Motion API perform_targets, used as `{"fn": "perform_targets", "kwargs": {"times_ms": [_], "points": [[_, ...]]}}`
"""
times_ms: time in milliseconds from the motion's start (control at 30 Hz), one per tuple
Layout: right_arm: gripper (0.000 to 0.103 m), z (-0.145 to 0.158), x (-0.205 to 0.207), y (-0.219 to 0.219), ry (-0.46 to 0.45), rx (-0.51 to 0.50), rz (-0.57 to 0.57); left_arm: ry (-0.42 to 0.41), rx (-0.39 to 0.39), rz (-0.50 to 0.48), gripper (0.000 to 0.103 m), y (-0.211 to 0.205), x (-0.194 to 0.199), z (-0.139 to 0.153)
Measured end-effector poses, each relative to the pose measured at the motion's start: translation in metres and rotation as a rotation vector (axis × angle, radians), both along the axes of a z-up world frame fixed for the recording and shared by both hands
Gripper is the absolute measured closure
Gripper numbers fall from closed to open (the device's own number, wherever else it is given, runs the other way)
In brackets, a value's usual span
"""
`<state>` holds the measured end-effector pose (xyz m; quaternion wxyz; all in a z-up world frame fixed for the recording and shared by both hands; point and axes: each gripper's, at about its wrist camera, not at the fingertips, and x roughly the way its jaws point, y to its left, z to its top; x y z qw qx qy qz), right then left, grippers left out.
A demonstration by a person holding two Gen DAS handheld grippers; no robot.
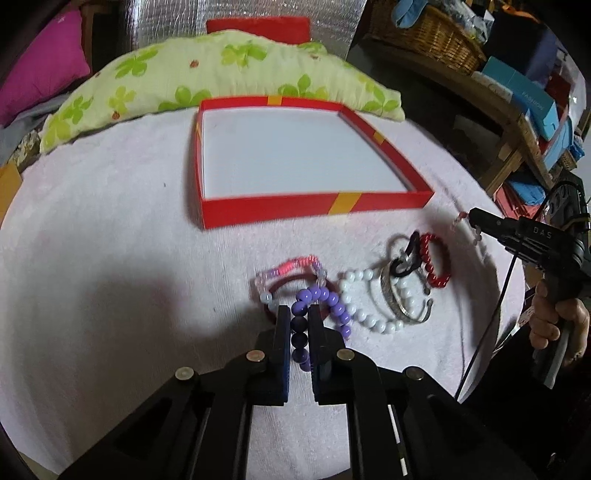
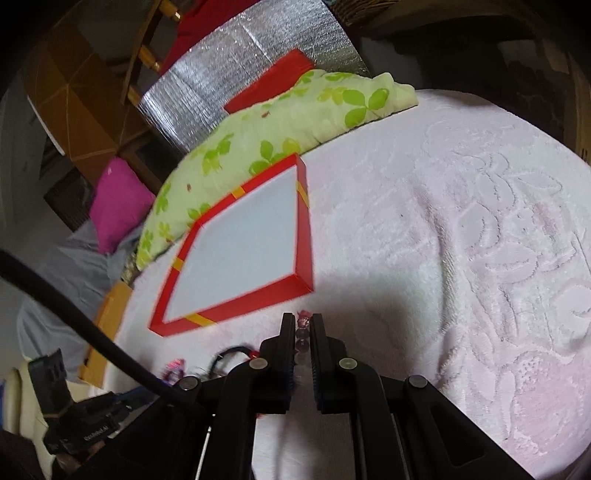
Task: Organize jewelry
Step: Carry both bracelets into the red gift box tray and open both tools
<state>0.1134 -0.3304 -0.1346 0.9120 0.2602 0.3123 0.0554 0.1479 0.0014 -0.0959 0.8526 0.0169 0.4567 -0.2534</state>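
In the left wrist view my left gripper [image 1: 299, 314] is shut on a purple bead bracelet [image 1: 325, 297] that lies on the pale towel [image 1: 110, 258]. Beside it lie a pink and clear bead bracelet [image 1: 291, 266], a white bead bracelet [image 1: 364, 295], a silver bangle [image 1: 397, 299], a black ring [image 1: 408, 254] and a red bead bracelet [image 1: 430, 258]. A red box [image 1: 317, 209] with a white floor stands open behind them. My right gripper [image 2: 302, 319] is shut on a small pink bead bracelet [image 2: 303, 325] just in front of the red box [image 2: 236, 306]. At the right edge of the left wrist view, the right gripper [image 1: 471, 216] has the beads dangling from it.
A green flowered pillow [image 1: 221, 74] lies behind the box, with a magenta cushion [image 1: 40, 62] at the far left. A wooden shelf with a wicker basket [image 1: 428, 33] and blue boxes [image 1: 532, 99] stands to the right. A hand [image 1: 554, 317] grips the right tool's handle.
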Motion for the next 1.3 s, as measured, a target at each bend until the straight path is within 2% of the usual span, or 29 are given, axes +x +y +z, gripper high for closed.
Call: {"fn": "perform_targets", "kwargs": {"times_ms": [200,367,533,700,800,900,1033,1233,1300], "points": [[0.094,0.020,0.003,0.009,-0.046,0.046,0.024,-0.012,-0.043,0.038,0.094,0.010,0.011,0.014],[0.094,0.032,0.012,0.016,-0.061,0.065,0.049,-0.059,-0.019,0.041,0.094,0.015,0.022,0.030],[0.094,0.049,0.032,0.021,-0.084,0.086,0.069,-0.149,-0.024,0.033,0.094,0.006,0.046,0.069],[0.094,0.063,0.063,0.035,-0.098,0.086,0.111,-0.210,-0.071,0.027,0.094,-0.013,0.080,0.096],[0.094,0.059,0.089,0.044,-0.060,0.108,0.136,-0.199,-0.118,0.023,0.094,-0.022,0.097,0.092],[0.094,0.053,0.110,0.056,-0.023,0.087,0.166,-0.150,-0.137,0.025,0.094,-0.033,0.114,0.071],[0.094,0.040,0.134,0.065,0.031,0.096,0.202,-0.068,-0.096,0.032,0.094,-0.048,0.134,0.046],[0.094,0.024,0.159,0.068,0.094,0.091,0.203,-0.043,-0.055,0.030,0.093,-0.057,0.140,0.032],[0.091,0.020,0.163,0.066,0.114,0.087,0.190,-0.039,-0.037,0.045,0.093,-0.057,0.141,0.028]]}}
